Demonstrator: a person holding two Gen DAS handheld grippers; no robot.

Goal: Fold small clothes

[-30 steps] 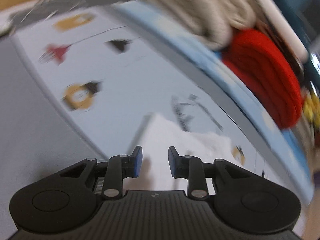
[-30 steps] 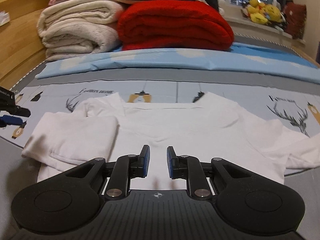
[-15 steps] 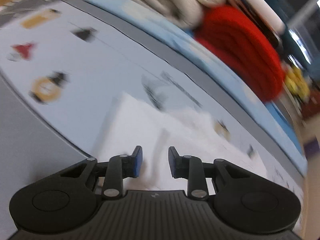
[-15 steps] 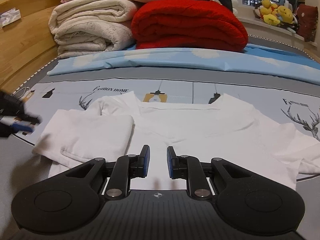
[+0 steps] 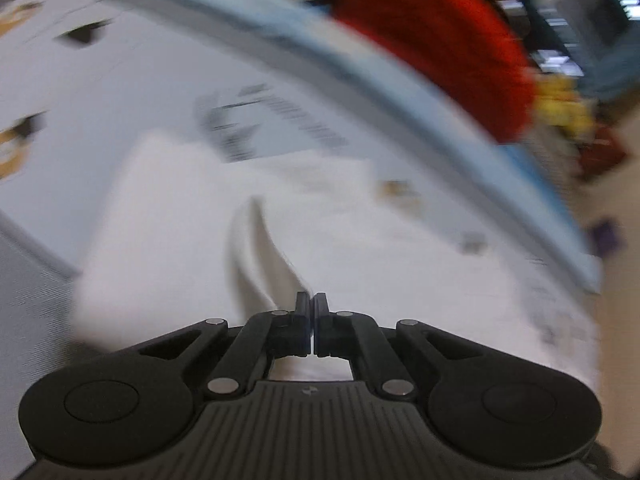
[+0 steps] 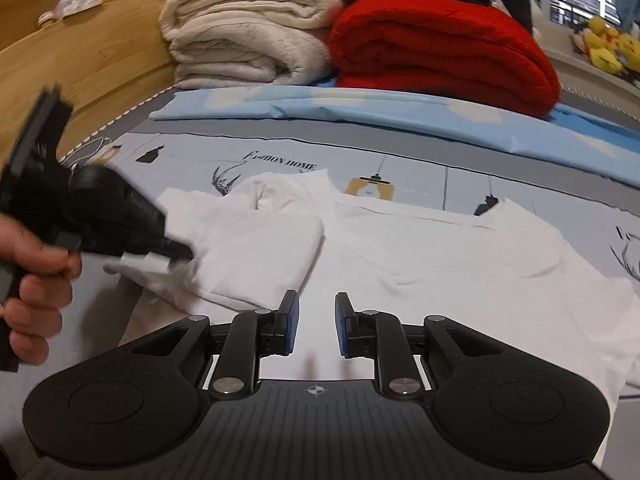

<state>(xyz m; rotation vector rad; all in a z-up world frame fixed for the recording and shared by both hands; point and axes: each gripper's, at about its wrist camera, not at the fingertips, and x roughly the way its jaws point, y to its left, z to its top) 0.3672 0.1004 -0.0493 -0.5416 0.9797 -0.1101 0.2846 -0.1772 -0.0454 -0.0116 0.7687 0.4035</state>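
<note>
White cotton fills most of the blurred left wrist view: the small white shirt [image 5: 360, 248] lies flat on a pale blue printed bedsheet [image 5: 120, 80], and the left gripper [image 5: 311, 312] sits low over it with its jaws pressed together. A raised fold of the fabric runs up to the tips, but the blur hides whether any cloth is caught between them. Beyond the sheet a red blanket [image 5: 440, 40] shows as a smear. From the right wrist view the shirt [image 6: 420, 252] is spread front-up on the sheet [image 6: 280, 152], its sleeve on the picture's left folded inward over the body. The left gripper [image 6: 176, 250], held in a person's hand [image 6: 32, 280], touches the outer edge of that folded sleeve. The right gripper [image 6: 316, 320] hovers above the shirt's lower hem, its jaws apart and opening, with nothing between the blue pads. Folded cream blankets [image 6: 248, 36] and the red blanket [image 6: 440, 48] are stacked behind, against a wooden bed frame [image 6: 80, 60].
</note>
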